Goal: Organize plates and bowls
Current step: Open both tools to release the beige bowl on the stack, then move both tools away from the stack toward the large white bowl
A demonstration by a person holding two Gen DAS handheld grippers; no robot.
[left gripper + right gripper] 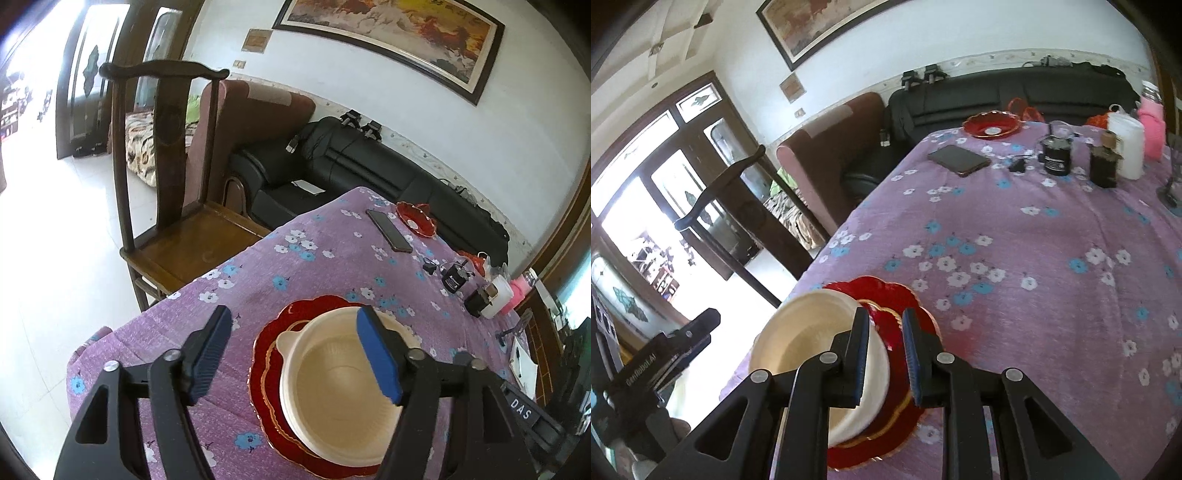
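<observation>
**Q:** Jaws of each gripper: how do they stand?

**A:** Left gripper (pixel 295 354): jaws wide apart, clamped on nothing; its right pad overlaps the cream bowl (pixel 343 387) from above, and whether it touches cannot be told. Right gripper (pixel 886 354): jaws narrowly apart, straddling the bowl's near wall and the red plates' rims; the pads do not visibly press on either.

**Q:** Where does the task's ware lie?

**A:** The bowl sits in a small red plate (pixel 275 369) with gold rim, itself stacked on a larger scalloped red plate (pixel 266 339), close to the near left edge of the tabletop (pixel 1034 295), which is covered with a purple flowered cloth. A second red dish (pixel 991 125) stands at the far edge.

**Q:** What surrounds it?

**A:** A phone (pixel 958 160) lies near that dish; dark jars (pixel 1056 155) and a white container (pixel 1126 147) stand toward the far right corner. A wooden chair (pixel 166 206) stands beside the left edge.
</observation>
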